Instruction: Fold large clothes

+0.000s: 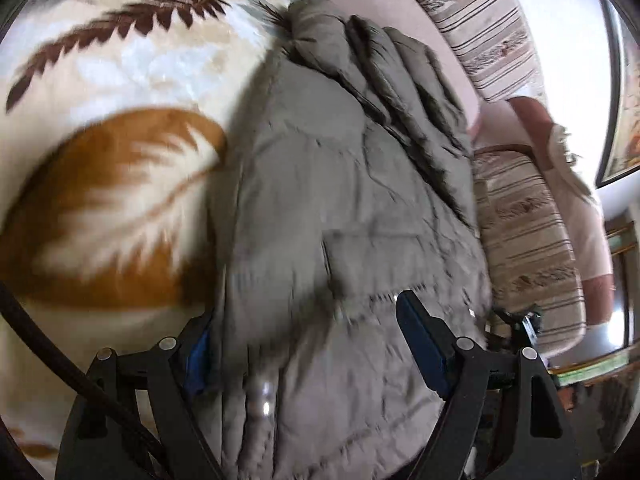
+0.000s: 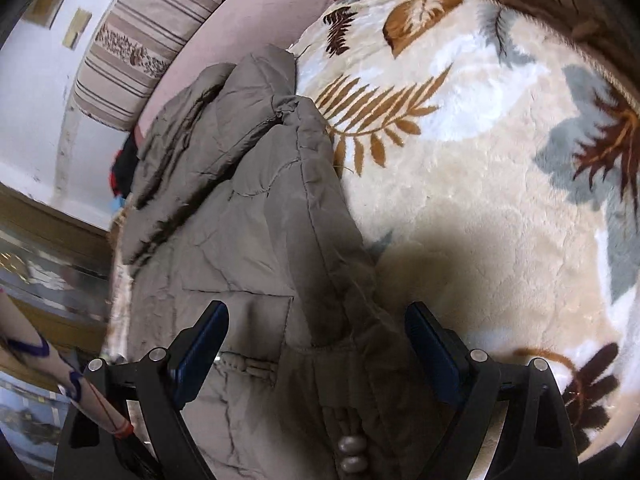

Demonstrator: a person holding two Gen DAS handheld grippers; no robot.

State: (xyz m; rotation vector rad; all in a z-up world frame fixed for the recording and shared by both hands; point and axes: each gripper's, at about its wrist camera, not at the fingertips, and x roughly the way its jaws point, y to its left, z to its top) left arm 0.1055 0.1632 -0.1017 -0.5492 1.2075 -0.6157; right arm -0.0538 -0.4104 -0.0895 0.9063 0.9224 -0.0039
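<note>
A grey-brown padded jacket lies folded lengthwise on a cream blanket with leaf prints. My left gripper hangs over the jacket's near end, jaws wide apart. The fabric bulges up between the fingers and covers most of the left one. In the right wrist view the jacket runs up the left side, with a folded layer ridged along its right edge. My right gripper stands open astride that ridge. Neither of its blue pads presses on the cloth.
Striped sofa cushions and a pink seat border the blanket beyond the jacket. A framed picture hangs on the white wall. A black and red item lies by the jacket's far end. A forearm shows at lower left.
</note>
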